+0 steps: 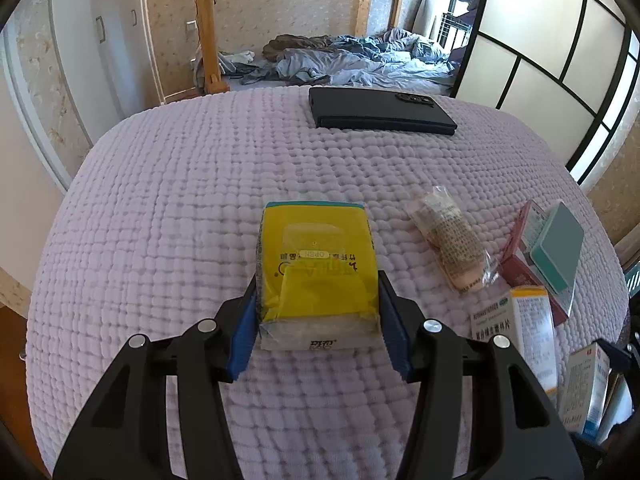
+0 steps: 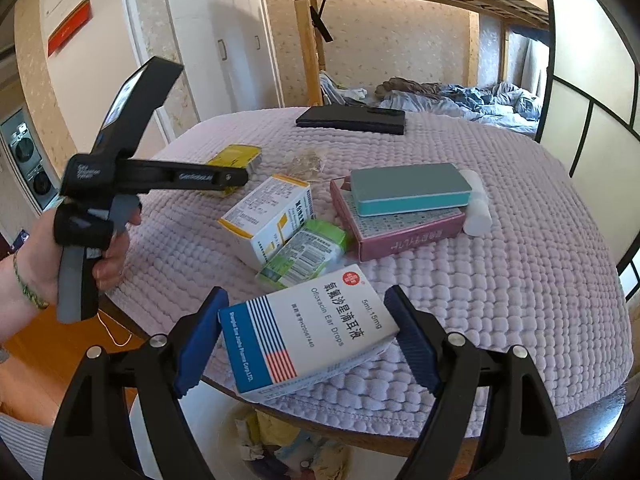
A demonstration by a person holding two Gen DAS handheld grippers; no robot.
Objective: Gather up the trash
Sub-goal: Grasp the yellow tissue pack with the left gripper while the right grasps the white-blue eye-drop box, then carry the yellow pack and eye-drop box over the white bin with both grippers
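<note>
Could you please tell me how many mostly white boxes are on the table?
2: the ear-drops box in the right gripper, and a yellow-trimmed box just behind it.

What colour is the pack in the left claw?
Yellow pack, clearest in the left wrist view.

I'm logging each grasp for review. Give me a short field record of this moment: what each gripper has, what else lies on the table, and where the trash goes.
surface: round table with quilted lilac cover
left gripper: shut on the yellow tissue pack
right gripper: pads touch both sides of the ear drops box at the table edge
nearby: yellow-and-white medicine box, green packet, teal block on a pink box, clear wrapper
far side: dark phone
bin: trash below the table edge
</note>
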